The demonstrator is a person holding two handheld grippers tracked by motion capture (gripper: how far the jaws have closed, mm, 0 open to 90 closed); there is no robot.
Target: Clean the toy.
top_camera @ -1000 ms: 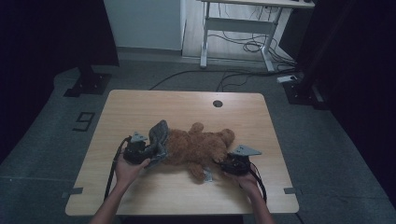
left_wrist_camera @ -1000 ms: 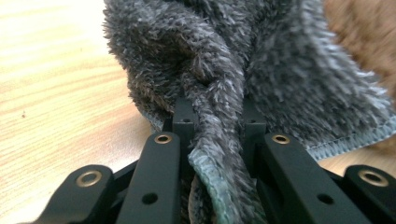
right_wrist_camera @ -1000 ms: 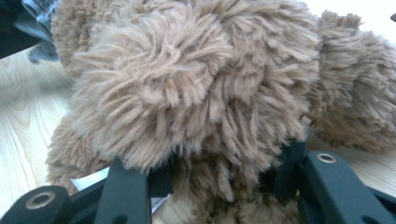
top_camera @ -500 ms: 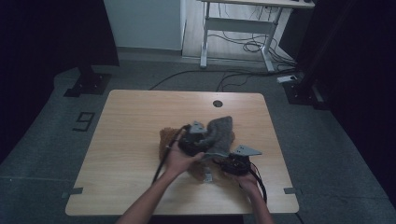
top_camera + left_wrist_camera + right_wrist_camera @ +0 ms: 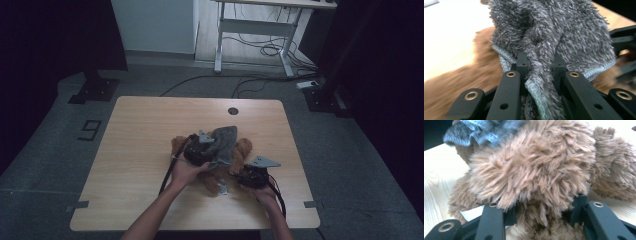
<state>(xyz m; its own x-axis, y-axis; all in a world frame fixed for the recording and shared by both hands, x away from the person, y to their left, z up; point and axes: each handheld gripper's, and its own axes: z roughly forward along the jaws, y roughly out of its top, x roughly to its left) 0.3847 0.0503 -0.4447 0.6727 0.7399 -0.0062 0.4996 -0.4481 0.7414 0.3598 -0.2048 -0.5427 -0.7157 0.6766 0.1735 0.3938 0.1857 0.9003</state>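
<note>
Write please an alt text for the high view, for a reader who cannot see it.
A person at a wooden table holds a gripper in each hand: the left gripper holds a grey cloth over a brown plush toy, and the right gripper grips the toy's near side.

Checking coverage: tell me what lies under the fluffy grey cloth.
Under the fluffy grey cloth lies the brown plush teddy bear; its limbs stick out, its middle is covered.
</note>
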